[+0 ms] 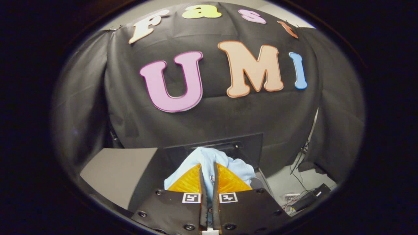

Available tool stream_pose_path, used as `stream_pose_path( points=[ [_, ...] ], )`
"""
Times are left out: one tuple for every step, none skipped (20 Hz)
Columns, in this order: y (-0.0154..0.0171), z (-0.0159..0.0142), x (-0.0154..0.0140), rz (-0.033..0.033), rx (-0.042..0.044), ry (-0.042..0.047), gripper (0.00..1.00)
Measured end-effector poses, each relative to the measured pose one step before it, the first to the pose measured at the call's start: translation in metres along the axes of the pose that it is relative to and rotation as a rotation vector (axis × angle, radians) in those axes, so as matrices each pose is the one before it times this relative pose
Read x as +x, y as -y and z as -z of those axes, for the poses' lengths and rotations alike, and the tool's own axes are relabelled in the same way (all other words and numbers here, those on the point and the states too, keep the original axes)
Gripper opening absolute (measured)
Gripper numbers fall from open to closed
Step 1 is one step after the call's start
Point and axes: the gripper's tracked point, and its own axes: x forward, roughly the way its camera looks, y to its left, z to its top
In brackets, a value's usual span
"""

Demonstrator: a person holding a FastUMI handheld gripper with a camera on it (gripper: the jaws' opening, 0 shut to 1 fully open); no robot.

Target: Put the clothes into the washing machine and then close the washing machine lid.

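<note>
A light blue garment [209,160] with a small button is pinched between my two fingers, and my gripper [208,168] is shut on it. The cloth bunches up ahead of the fingertips and spills to the right of them. Just beyond the cloth stands the dark raised lid [228,147] of the washing machine, upright and open. The drum opening below is hidden by my fingers and the garment.
A grey tabletop [120,169] lies to the left of the machine. To the right, on a pale surface, lie loose cables and a black box [310,197]. Black cloth walls close off the back and both sides.
</note>
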Motion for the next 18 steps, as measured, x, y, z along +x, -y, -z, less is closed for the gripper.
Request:
stream_pose_path(
  points=[
    [0.00478,0.01317,0.00971,0.00946,-0.00003,-0.0149,0.06],
    [0.0053,0.01487,0.00993,0.00801,0.00229,-0.01937,0.06],
    [0.00362,0.01301,0.01028,0.00677,0.00859,-0.0221,0.06],
    [0.00267,0.01345,0.00769,0.0062,0.01349,-0.02131,0.06],
    [0.00147,0.01296,0.00798,0.00477,0.00764,-0.01835,0.06],
    [-0.00104,0.00842,0.00752,0.00435,-0.00516,-0.01437,0.06],
    [-0.00052,0.00934,0.00704,0.00476,-0.01306,-0.01485,0.06],
    [-0.001,0.01127,0.00473,0.00523,-0.01794,-0.01996,0.07],
    [-0.00247,0.00983,0.00592,0.0028,-0.01883,-0.02489,0.1],
    [-0.00297,0.0085,0.00657,0.00141,-0.02582,-0.02332,0.1],
    [-0.00128,0.00444,0.00384,0.00556,-0.02403,-0.01348,0.1],
    [-0.00074,0.00434,0.00276,0.00448,-0.01076,-0.00836,0.1],
    [-0.00127,0.00196,0.00148,0.00541,-0.01121,-0.00197,0.13],
    [0.00145,0.00177,0.00113,0.01566,-0.02034,-0.00774,0.16],
    [0.00222,-0.00077,0.00138,0.01788,-0.02899,0.00132,0.18],
    [0.00024,-0.00053,-0.00004,0.00981,-0.02325,0.00609,0.19],
    [0.0013,-0.00153,-0.0009,0.01121,-0.01477,0.008,0.19],
    [-0.0011,-0.00557,-0.0027,-0.00714,-0.00331,0.019,0.22]
  ],
)
